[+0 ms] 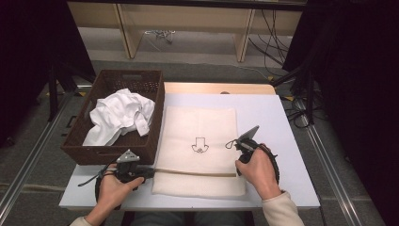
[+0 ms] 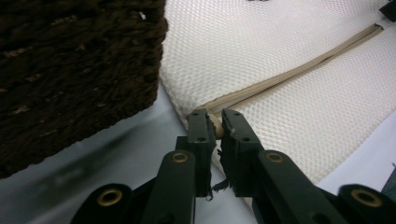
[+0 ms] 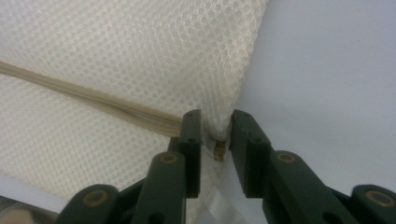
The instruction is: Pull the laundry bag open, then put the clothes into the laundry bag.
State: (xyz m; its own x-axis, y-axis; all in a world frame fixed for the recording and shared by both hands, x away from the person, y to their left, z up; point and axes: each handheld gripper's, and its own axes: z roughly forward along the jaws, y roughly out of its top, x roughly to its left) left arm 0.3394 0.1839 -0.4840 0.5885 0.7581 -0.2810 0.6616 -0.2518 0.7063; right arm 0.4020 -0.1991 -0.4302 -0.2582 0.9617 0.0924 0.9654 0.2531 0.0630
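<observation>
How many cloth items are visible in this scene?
2: a flat cream mesh zippered laundry bag on the white table, and a crumpled white garment in the brown wicker basket. More may lie hidden underneath it.

- Table [image 1: 287, 122] evenly lit from overhead; surroundings left dark.
- Soft shadow cast beside the basket [image 2: 70, 70] in the left gripper view.
- Near jaws slightly blurred; mesh weave rendered sharp.

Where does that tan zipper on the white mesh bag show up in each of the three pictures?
High view: the zipper runs level across the mesh bag near its front edge.
Left gripper view: it slants from the upper right down to the fingers.
Right gripper view: it slants from the left edge down to the fingers.
Shared landmark: the bag's mesh.
</observation>
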